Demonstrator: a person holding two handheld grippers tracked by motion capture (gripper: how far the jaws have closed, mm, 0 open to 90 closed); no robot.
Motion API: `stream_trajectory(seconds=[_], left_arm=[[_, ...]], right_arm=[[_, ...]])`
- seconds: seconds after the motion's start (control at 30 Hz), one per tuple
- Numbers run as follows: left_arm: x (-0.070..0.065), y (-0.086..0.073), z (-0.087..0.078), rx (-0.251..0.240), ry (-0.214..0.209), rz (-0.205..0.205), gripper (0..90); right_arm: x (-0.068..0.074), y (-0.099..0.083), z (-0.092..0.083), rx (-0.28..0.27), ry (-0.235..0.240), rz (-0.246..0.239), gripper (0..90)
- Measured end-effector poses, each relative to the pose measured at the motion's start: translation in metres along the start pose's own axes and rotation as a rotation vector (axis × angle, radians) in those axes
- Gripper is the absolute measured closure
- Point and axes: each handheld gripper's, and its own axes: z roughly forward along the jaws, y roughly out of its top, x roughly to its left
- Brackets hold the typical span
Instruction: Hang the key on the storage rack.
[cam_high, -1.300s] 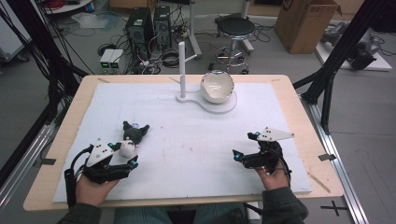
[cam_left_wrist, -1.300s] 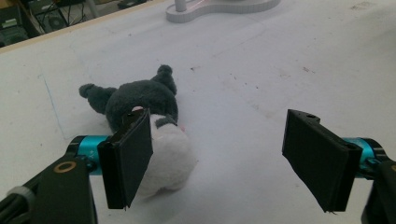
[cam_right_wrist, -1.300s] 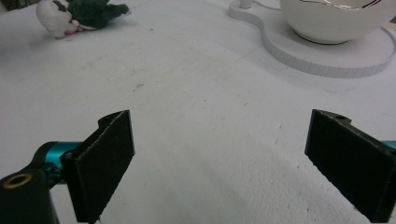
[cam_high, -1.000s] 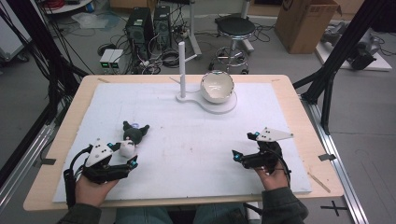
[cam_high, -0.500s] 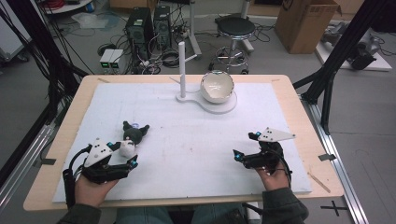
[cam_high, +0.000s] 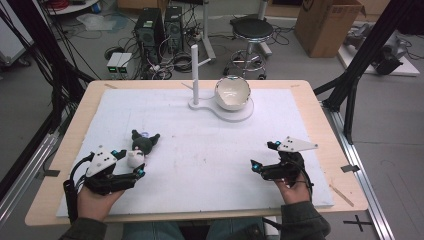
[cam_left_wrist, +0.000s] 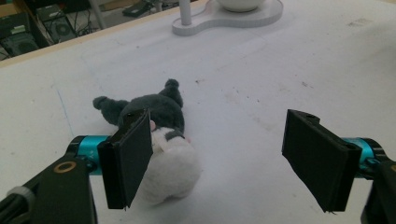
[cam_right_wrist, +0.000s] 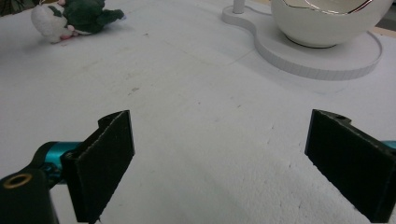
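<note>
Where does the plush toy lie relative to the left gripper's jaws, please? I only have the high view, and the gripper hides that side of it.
Observer: In the left gripper view the plush toy lies on the white mat partly behind one jaw of the left gripper, not centred in the gap.
Operator: Thank you. Are those jaws touching it?
Observer: They stand wide apart; whether the near jaw touches the toy I cannot tell.
Operator: And is the right gripper open as well?
Observer: Yes, the right gripper view shows the right gripper with its jaws wide apart over bare mat, and the white bowl on its stand ahead.
</note>
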Motion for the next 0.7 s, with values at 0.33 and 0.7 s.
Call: stream_trajectory(seconds=[0.33, 0.7], left_arm=[[0.027, 0.018, 0.007, 0.029, 0.054, -0.059, 23.9], [0.031, 0.035, 0.022, 0.055, 0.084, -0.07, 25.4]], right_arm=[[-0.002, -0.001, 0.001, 0.005, -0.003, -0.004, 7.6], [-0.002, -0.001, 0.003, 0.01, 0.005, -0.006, 7.6]])
